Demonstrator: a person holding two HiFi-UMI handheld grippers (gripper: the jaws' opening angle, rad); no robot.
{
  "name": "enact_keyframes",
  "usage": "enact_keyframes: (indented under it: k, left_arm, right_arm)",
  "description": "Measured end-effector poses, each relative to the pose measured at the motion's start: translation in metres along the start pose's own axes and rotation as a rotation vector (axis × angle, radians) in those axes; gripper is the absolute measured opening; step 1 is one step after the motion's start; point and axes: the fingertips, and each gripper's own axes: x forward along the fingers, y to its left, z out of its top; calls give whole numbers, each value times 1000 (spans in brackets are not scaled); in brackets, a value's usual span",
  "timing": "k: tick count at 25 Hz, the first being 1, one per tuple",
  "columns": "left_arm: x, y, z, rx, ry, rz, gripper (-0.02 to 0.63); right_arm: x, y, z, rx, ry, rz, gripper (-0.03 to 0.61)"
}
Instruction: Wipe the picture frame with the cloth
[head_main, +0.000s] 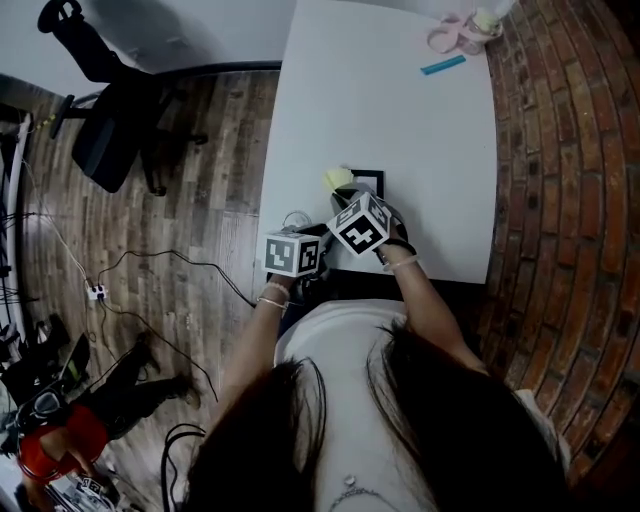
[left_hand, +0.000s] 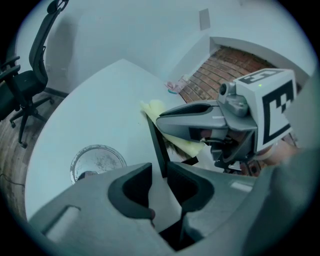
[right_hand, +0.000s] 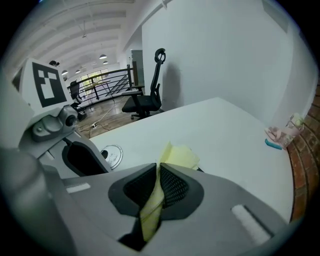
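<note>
A black picture frame (head_main: 372, 180) stands near the front edge of the white table (head_main: 400, 130). My left gripper (left_hand: 159, 172) is shut on the frame's thin black edge (left_hand: 156, 145), which runs up between its jaws. My right gripper (right_hand: 157, 182) is shut on a yellow cloth (right_hand: 177, 156). The cloth sticks out past the jaws and lies against the frame's top left part (head_main: 338, 179). In the left gripper view the right gripper (left_hand: 165, 122) reaches in from the right and presses the cloth (left_hand: 155, 107) on the frame. Much of the frame's face is hidden behind the grippers.
A round metal cable port (left_hand: 97, 161) sits in the table left of the frame. A pink item (head_main: 455, 30) and a blue one (head_main: 442, 65) lie at the far corner. A brick wall (head_main: 560, 150) runs along the table's right side. An office chair (head_main: 110, 130) stands on the wood floor.
</note>
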Motion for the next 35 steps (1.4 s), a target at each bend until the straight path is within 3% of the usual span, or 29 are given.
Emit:
enact_keyframes:
  k: [10, 11, 12, 16, 24, 35]
  left_arm:
    - [0, 2, 0, -9, 0, -6, 95]
    - [0, 5, -1, -8, 3, 9, 87]
    - [1, 7, -1, -1, 10, 26, 5]
    - [4, 3, -6, 45, 55, 2, 5]
    - [6, 1, -5, 42, 44, 20, 5]
    - [0, 4, -7, 49, 41, 20, 5]
  right_arm:
    - [6, -18, 11, 85, -39, -14, 29]
    - [6, -21, 12, 95, -44, -13, 29]
    - [7, -23, 12, 104, -49, -11, 29]
    - [8, -31, 16, 138, -66, -11, 29]
    - [11, -48, 21, 225, -115, -27, 29]
    - [-10, -75, 35, 343, -228, -121, 29]
